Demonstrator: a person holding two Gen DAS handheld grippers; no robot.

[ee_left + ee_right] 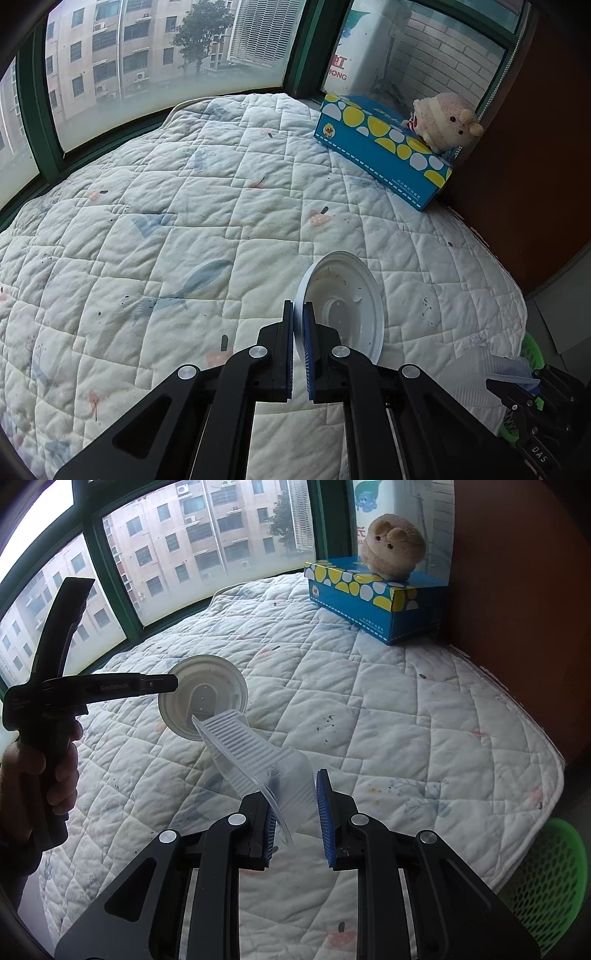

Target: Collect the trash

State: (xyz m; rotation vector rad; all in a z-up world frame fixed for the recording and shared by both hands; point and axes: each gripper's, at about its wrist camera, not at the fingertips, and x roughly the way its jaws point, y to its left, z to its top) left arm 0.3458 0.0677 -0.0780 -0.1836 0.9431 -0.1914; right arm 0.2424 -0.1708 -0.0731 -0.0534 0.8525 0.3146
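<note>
**Lid and tub held over the quilt**

The lid [347, 306], a round white plastic disc with a raised rim and a stepped centre, stands on edge in the left gripper [300, 321], whose blue ribbed pads are closed narrowly on its rim; it hangs above the quilt's near edge. The tub [258, 760], a clear rectangular plastic container with a ribbed bottom and thin flange, is clamped by its wall in the right gripper [295, 801], tilted with its base toward the lid. In the right view a hand [55, 768] grips the left gripper's black handle, printed with small pale lettering too fine to read.

The quilt [184, 221] is white, stitched in squares, printed with faded blue fish and pink mushrooms. At its far right corner lies a blue tissue box [384, 155] with yellow and white dots, a duck picture and tiny unreadable script. A beige plush toy [443, 122] sits on top. Beyond the quilt's right edge stands a green perforated basket [550, 878]. A white panel [354, 44] outside the window reads "HONG".
</note>
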